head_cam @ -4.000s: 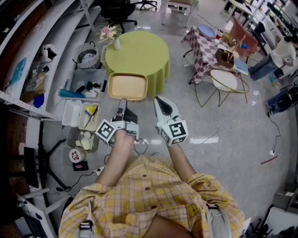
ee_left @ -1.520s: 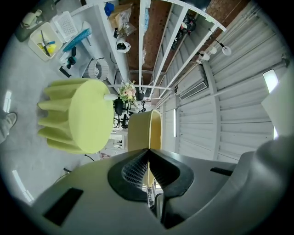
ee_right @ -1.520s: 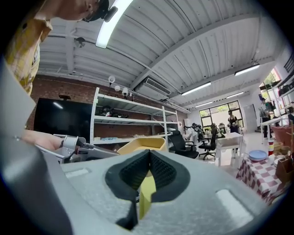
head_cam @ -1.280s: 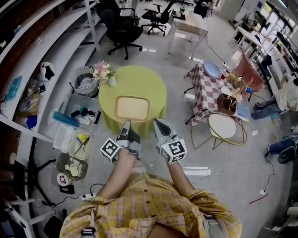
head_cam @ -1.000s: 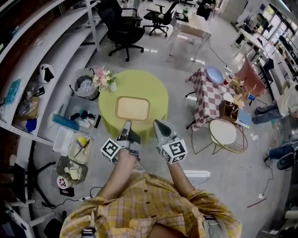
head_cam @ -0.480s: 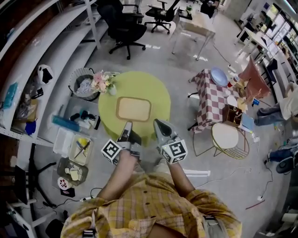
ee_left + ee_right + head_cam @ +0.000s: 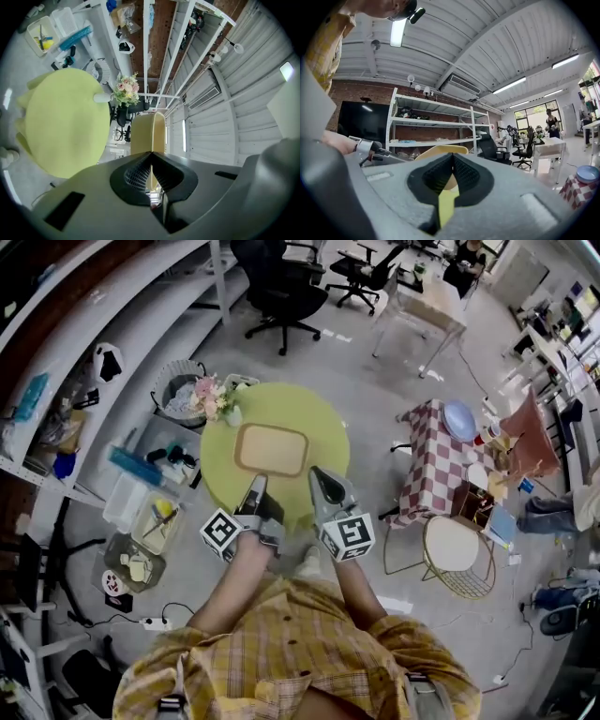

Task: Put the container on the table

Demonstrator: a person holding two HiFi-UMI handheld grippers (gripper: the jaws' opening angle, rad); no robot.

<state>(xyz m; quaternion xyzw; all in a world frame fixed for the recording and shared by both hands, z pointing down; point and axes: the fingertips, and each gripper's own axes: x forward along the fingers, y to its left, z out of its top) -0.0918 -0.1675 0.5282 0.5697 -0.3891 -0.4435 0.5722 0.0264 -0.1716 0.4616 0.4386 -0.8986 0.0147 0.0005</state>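
Biggest thing in the shot is the green round bench (image 7: 323, 442), out on the floor a bit far of the person, with a little bunch of flowers (image 7: 211, 397) at its far-left edge. The rest of the top looks bare, so there's plenty of room to land something.

The tan container (image 7: 271, 448) is a shallow tray shape. From the head view it lines up over the middle of the bench, but I'd say it's hanging in the air above it and not set down yet, since both grippers carry it by its near rim.

The left gripper (image 7: 255, 486) has its fingers (image 7: 133, 173) pressed onto the rim, with the tan edge pinched right in the seam. The right gripper (image 7: 319, 479) does the same, its fingers (image 7: 466, 176) clamped on the rim too.

Two grips spaced along one edge make sense to me: they keep a wide, flat thing level so it won't tip on the way down.
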